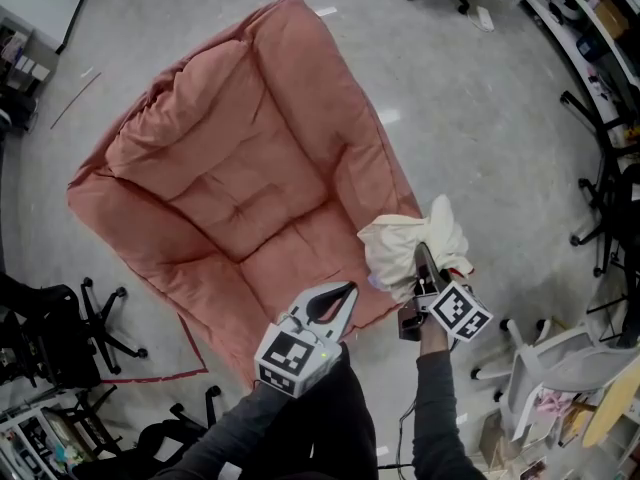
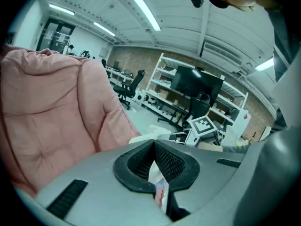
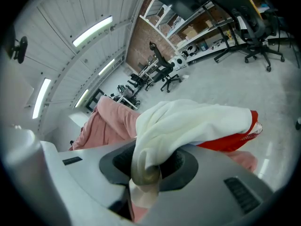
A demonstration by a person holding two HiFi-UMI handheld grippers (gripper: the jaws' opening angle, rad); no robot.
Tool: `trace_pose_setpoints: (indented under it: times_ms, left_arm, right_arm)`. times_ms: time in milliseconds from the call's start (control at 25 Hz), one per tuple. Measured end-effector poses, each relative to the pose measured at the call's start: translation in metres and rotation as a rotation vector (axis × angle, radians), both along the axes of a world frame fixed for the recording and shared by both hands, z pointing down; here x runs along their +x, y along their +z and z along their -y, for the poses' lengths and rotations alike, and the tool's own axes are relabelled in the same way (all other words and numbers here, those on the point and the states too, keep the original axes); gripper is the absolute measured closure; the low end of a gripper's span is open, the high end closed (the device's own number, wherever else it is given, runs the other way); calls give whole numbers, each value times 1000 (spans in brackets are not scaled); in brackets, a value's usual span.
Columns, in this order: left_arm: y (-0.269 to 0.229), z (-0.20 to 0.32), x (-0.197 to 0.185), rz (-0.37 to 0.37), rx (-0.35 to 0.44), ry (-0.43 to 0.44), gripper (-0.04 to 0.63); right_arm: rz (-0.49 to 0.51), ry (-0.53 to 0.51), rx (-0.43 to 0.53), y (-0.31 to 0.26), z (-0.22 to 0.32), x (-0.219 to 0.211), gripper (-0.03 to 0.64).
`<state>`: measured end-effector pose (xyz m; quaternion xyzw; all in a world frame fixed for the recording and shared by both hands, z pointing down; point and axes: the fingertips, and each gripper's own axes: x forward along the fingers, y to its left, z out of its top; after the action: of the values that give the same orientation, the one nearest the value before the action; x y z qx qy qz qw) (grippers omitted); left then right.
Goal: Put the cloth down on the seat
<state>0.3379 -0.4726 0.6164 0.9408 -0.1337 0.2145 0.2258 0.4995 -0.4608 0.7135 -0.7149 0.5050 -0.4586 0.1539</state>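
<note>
My right tool (image 1: 423, 260) is clamped on a thick bunch of the cloth (image 1: 395, 248), which mounds up over the jaws. A red-edged tail (image 3: 235, 138) hangs off to the tool's right. My left tool (image 1: 345, 293) is closed, with nothing in it that I can see.

The worry is that the cloth sits right at the near corner of the seat (image 1: 230, 178). If I let go here, it could slide off the edge onto the floor (image 1: 480, 148). The wad is also jammed deep between the pads and may cling when I open.

Ahead and to the left of the right tool the cushion is broad and bare, so there is plenty of room. The left tool sits just beside it on the left, and a white chair (image 1: 545, 363) is behind and to its right.
</note>
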Motion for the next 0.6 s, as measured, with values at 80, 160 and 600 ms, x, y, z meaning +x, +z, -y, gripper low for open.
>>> trace_pose_setpoints:
  times_ms: [80, 160, 600]
  left_arm:
    - [2, 1, 0, 2, 2, 1, 591]
    - [3, 2, 0, 2, 4, 3, 591]
    - [-16, -16, 0, 0, 20, 40, 591]
  right_arm:
    - [3, 14, 4, 2, 1, 0, 532]
    - [10, 28, 3, 4, 2, 2, 526]
    - [42, 68, 17, -15, -19, -4, 442]
